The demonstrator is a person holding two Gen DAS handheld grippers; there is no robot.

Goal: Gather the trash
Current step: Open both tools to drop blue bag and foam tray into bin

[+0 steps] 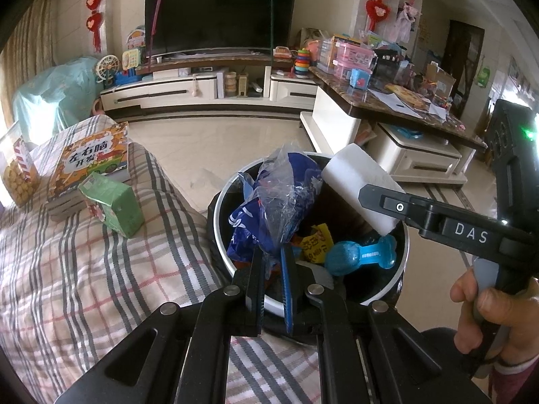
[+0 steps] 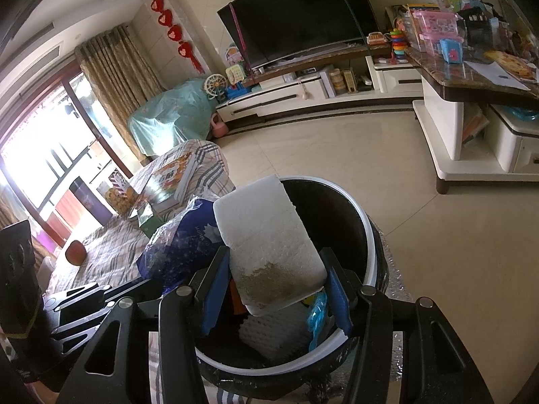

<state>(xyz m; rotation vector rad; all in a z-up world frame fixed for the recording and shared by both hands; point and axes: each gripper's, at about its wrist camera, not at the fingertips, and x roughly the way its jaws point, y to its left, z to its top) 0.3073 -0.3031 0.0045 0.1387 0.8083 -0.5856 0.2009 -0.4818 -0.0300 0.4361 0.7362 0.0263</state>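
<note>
A black trash bin with a white rim (image 1: 220, 232) (image 2: 369, 235) stands beside the plaid-covered sofa. My left gripper (image 1: 273, 256) is shut on a crumpled blue and clear plastic bag (image 1: 279, 195) and holds it over the bin; the bag also shows in the right wrist view (image 2: 182, 245). My right gripper (image 2: 274, 289) is shut on a white foam block (image 2: 266, 239) with a brown stain, held above the bin; the block also shows in the left wrist view (image 1: 360, 181). Inside the bin lie a blue plastic toy (image 1: 360, 254) and a yellow wrapper (image 1: 316, 240).
On the plaid sofa cover (image 1: 101, 286) lie a green box (image 1: 113, 203), a children's book (image 1: 89, 161) and a snack box (image 1: 17, 171). A marble-topped table (image 1: 387, 101) full of toys stands at the right. A TV cabinet (image 1: 209, 87) lines the far wall.
</note>
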